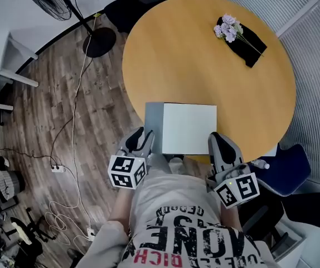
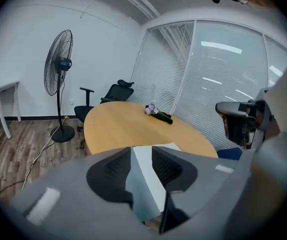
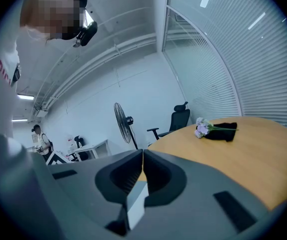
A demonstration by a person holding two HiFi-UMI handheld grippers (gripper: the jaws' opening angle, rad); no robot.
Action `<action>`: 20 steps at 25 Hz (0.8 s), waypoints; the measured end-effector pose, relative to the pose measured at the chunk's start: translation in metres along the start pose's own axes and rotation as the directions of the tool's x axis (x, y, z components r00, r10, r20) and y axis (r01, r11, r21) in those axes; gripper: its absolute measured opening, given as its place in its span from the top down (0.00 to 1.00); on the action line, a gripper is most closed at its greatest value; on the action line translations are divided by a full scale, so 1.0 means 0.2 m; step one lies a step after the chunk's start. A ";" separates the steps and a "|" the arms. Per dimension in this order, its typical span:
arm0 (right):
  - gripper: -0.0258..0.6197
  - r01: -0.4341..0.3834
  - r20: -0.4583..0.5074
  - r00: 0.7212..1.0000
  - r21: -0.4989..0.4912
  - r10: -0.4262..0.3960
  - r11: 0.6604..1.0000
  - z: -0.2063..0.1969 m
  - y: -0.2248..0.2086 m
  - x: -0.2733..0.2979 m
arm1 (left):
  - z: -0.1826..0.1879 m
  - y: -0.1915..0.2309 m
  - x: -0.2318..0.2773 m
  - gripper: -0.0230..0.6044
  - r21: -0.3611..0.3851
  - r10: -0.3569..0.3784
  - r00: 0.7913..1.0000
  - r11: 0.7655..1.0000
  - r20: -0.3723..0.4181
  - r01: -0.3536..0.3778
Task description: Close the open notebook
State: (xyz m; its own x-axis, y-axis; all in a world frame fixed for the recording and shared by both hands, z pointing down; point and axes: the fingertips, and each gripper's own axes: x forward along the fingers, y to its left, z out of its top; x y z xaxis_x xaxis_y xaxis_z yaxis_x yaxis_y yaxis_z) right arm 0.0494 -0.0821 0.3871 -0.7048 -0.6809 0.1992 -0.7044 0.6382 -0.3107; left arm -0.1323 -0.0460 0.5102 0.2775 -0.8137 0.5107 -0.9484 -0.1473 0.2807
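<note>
Notebook [image 1: 182, 128] sits at the near edge of the round table [image 1: 204, 60], right in front of the person, and is not closed: white page [image 1: 196, 119] faces up, and the grey cover [image 1: 153, 124] shows as a narrow strip along its left side. The fold between grey and white runs straight away from the person, so that is the hinge line. The cover's near-left corner overhangs the table rim.

Left gripper [image 1: 142, 137] is at that near-left corner. Its jaws stand apart with the grey cover passing between them on a slant, pads not clamping it (it looks like the cover rests loose in the gap; can't confirm any contact).

Right gripper [image 1: 217, 139] is at the opposite, right edge of the page, with its jaws together on a thin pale sheet edge. I read that as a pinch on the notebook's right side.

Key relation: the cover lies left of the hinge and the page lies right of it, so closing means swinging the cover rightward over the page. The left gripper is the nearer one for that, while the right one's pinch would steady the book.

Flowers [image 1: 227, 28] on a black cloth [image 1: 248, 42] are well apart at the far side, out of the sweep.
</note>
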 end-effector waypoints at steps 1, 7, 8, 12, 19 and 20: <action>0.94 -0.003 -0.002 1.000 0.000 0.003 1.000 -0.01 0.01 0.00 | -0.03 0.01 0.01 0.74 -0.003 -0.004 1.000 1.000 -0.017 0.004; 0.94 -0.027 -0.027 0.999 0.000 0.027 1.000 -0.05 0.06 0.03 | -0.18 0.08 0.07 0.74 -0.013 0.004 0.996 1.000 -0.087 -0.005; 0.94 -0.029 -0.032 0.999 0.001 0.029 1.000 -0.06 0.07 0.03 | -0.21 0.09 0.08 0.74 -0.013 0.006 0.995 1.000 -0.099 -0.008; 0.94 -0.035 -0.054 0.998 -0.001 0.035 0.999 -0.09 0.08 0.06 | -0.31 0.13 0.14 0.74 -0.039 -0.005 0.989 0.999 -0.147 -0.001; 0.94 -0.033 -0.065 0.997 -0.012 0.032 0.999 -0.07 0.09 0.12 | -0.42 0.21 0.20 0.74 -0.068 -0.018 0.975 0.998 -0.219 0.003; 0.94 -0.032 -0.066 0.997 -0.012 0.031 0.999 -0.07 0.09 0.12 | -0.44 0.21 0.21 0.74 -0.067 -0.022 0.973 0.998 -0.230 0.007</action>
State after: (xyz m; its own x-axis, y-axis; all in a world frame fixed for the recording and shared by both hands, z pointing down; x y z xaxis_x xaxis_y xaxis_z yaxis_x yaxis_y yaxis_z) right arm 0.0177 -0.0817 0.3997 -0.7306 -0.6351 0.2507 -0.6822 0.6642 -0.3056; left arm -0.1480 -0.0367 0.6141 0.3260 -0.6590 0.6778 -0.9342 -0.1145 0.3380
